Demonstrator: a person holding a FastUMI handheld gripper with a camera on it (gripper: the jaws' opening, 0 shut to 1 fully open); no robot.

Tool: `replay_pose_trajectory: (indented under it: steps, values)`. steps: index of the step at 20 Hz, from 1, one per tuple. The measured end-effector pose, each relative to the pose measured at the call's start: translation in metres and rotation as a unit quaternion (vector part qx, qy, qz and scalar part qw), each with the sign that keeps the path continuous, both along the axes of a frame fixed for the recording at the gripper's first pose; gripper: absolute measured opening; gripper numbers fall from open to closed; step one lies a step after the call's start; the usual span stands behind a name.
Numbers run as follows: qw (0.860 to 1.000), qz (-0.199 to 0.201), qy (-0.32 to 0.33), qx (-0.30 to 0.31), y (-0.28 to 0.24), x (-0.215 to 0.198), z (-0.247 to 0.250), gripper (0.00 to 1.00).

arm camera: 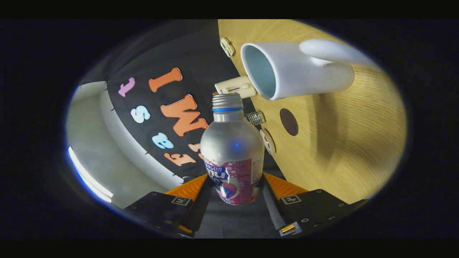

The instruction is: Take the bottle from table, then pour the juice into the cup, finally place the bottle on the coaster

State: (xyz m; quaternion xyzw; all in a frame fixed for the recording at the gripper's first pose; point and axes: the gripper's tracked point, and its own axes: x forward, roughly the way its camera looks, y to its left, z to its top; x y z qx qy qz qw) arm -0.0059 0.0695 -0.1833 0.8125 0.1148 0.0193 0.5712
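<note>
My gripper (235,186) is shut on a silver aluminium bottle (232,147) with a pink label, both fingers pressing its lower body. The whole view is rolled over sideways, so the wooden table (340,143) stands like a wall beside the bottle. The bottle's threaded, uncapped neck (226,102) points toward the rim of a white cup (287,70) with a handle, whose pale blue inside faces the neck. The neck sits just short of the cup's mouth. No liquid is visible between them. A dark round coaster (288,122) lies on the table beyond the bottle's shoulder, under the cup.
Small items lie along the table's far edge: a cream rectangular device (235,87), a white clip-like piece (227,46), a small metallic object (255,117) and a round pale disc (268,141). The black booth wall hangs behind them.
</note>
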Motion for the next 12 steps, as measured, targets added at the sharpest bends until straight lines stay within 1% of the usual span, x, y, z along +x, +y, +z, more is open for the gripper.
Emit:
replay_pose_trajectory:
  steps: [7, 12]
  values:
    - [1.000, -0.014, -0.017, 0.019, -0.001, 0.006, 0.016, 0.76]
    - [0.999, -0.026, -0.020, 0.025, -0.006, 0.006, 0.019, 0.76]
